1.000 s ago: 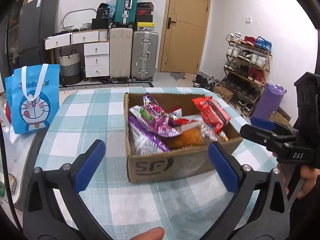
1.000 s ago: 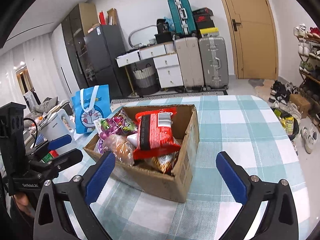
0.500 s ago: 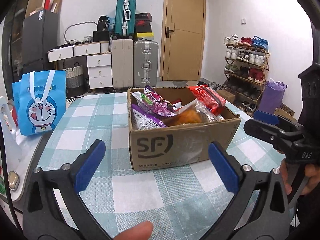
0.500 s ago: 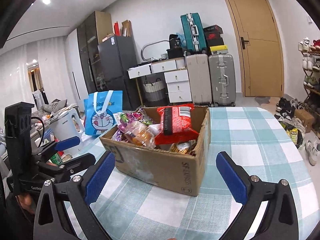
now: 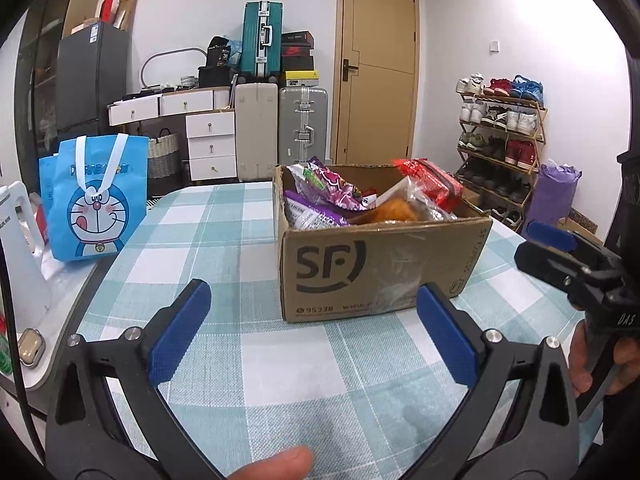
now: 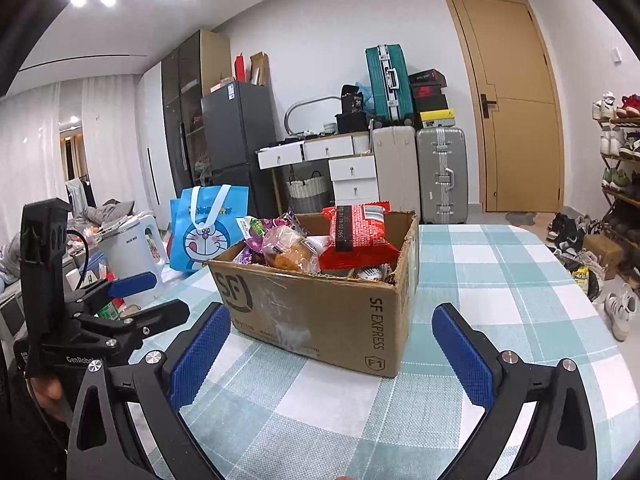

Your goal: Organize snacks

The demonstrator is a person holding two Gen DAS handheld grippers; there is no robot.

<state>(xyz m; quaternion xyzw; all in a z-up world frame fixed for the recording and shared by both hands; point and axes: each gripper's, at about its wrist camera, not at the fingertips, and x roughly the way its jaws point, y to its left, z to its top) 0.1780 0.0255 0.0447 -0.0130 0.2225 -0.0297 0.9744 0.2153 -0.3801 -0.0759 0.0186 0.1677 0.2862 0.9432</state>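
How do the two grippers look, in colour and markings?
Both the left gripper and right gripper have black frames, silver bolts and blue textured fingers. Seen from the side, the left reads "GenRobot", partly hidden; the right reads "DAS". A black cable runs behind the left one.

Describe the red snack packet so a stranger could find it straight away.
Start at the checked tablecloth and find the open cardboard box marked SF. The red snack packet stands propped at the box's back, on the door side, higher than everything else. It is the only bright red, brick-patterned bag, with a black strip and a barcode; its neighbours are purple or clear.
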